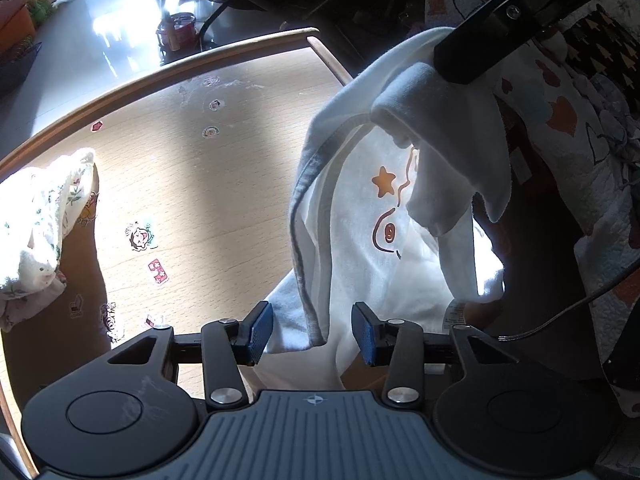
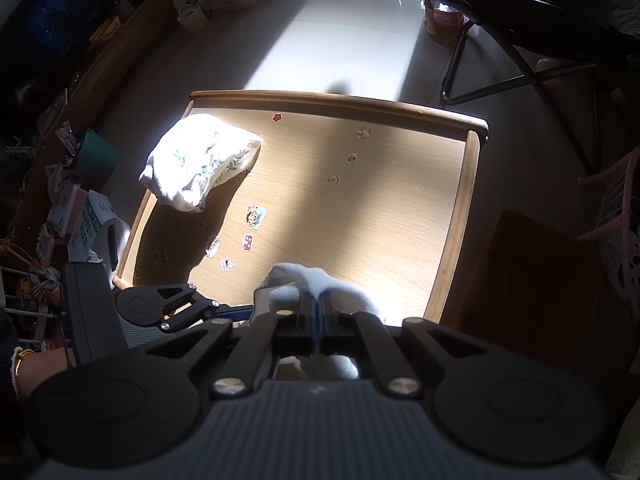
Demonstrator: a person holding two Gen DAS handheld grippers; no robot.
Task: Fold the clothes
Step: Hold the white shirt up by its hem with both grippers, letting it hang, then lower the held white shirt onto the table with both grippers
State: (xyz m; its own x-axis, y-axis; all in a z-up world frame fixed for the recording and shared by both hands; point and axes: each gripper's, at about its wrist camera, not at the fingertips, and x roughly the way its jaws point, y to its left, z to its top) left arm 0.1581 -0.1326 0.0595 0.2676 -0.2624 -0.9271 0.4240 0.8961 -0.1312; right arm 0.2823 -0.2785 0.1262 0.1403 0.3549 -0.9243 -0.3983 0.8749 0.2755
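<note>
White cotton baby garment with an orange star and brown line print and grey-trimmed edges (image 1: 360, 216) hangs in the air over the near right part of the table, lifted by a bunched top fold; lower part drapes down to the tabletop by the near edge. Right gripper (image 2: 319, 312) has its jaws pressed together, pinching that white fabric, which bulges out just past the tips in the right wrist view; the same tool shows as a black bar at the upper right of the left wrist view, clamped on the fold. Left gripper (image 1: 312, 334) sits low in front of the hanging cloth, blue-padded fingers (image 1: 258, 334) spread wide, a grey-trimmed hem hanging down between them; cannot tell if either pad touches it. A white care label shows at the garment's lower right. Light wooden table with a raised rim (image 2: 471, 184) carries scattered small cartoon stickers (image 2: 255, 215), strong sunlight across the middle. Crumpled white cloth with green floral print (image 2: 202, 162) lies at the far left corner, well apart from the held garment. Patterned quilt with red hearts (image 1: 568, 120) sits beyond the table's right side. Glossy pale floor tiles (image 2: 340, 32) surround the table, a black metal folding chair (image 2: 520, 40) beyond the far right corner.
</note>
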